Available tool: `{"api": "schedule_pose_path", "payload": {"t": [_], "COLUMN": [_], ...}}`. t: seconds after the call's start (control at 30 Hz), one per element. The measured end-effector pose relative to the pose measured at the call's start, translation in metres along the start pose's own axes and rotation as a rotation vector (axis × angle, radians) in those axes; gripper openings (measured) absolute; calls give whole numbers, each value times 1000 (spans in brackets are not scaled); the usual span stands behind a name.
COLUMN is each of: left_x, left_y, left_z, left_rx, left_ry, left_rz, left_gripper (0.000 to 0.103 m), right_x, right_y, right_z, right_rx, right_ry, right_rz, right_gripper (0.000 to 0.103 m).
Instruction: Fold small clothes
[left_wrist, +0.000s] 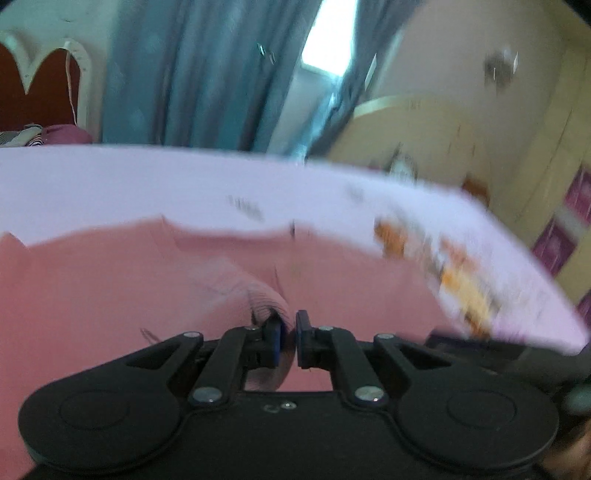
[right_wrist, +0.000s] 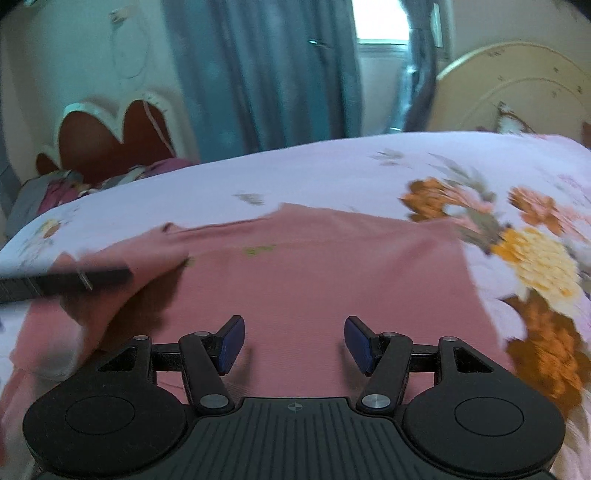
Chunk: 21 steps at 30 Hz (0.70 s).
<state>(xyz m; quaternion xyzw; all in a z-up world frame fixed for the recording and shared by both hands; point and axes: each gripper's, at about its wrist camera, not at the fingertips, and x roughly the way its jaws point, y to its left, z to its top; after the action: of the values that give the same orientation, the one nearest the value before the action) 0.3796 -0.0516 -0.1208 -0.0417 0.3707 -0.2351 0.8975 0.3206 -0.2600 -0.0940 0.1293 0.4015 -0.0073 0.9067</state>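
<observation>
The pink garment (right_wrist: 314, 280) is lying on the bed, spread over the flowered bedsheet (right_wrist: 332, 170), with most of its body flat and facing up. Its far hem is running roughly parallel to the far edge of the bed; its right side is ending short of the large orange and yellow flower print. On the left side a portion of the cloth is standing raised off the sheet and casting a shadow underneath, which suggests a fold is being carried over rather than completed.

The left gripper (left_wrist: 288, 334) is pinching a bunched ridge of the pink cloth between its blue pads, jaws nearly together. In the right wrist view a dark blurred bar at the raised left portion is probably this same gripper, though blur prevents certainty. The right gripper (right_wrist: 294, 341) is hovering over the near middle of the garment with jaws standing moderately wide and nothing between them; whether its pads are touching the cloth cannot be told.

Judgement on progress: the task is at an early stage. The garment is laid out, one side fold appears under way, and no finished crease is visible. Remaining, in all likelihood: laying down this fold, folding the opposite side, and a final fold. Other clothing is lying bunched at the far left corner (right_wrist: 55, 192) near the headboard (right_wrist: 110, 125); whether it is part of the job cannot be determined.
</observation>
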Motion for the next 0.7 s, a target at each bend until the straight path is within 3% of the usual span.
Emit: {"api": "schedule_pose_path", "payload": {"t": [0.13,0.23,0.3,0.5,0.7], "left_x": [6,-12,-29,-61,-86], "left_y": [-10,-19,-15,36,88], "left_z": [-11,-19,-25,-38,-65], "left_rx": [67,108,121,57,-25], "left_ry": [52,32,-3,0,23], "left_rz": [31,63,110,292,469], "left_gripper": [33,63,65,65,65], "right_x": [-8,-8,-7,-2,20], "right_y": [-10,0,10,64,104], "right_z": [-3,-2,0,-1,-20], "right_rx": [23,3,-26,-186,-372], "right_ry": [6,6,4,5,37], "right_rz": [44,92,127,222,193], "right_gripper": [60,60,60,60,60]}}
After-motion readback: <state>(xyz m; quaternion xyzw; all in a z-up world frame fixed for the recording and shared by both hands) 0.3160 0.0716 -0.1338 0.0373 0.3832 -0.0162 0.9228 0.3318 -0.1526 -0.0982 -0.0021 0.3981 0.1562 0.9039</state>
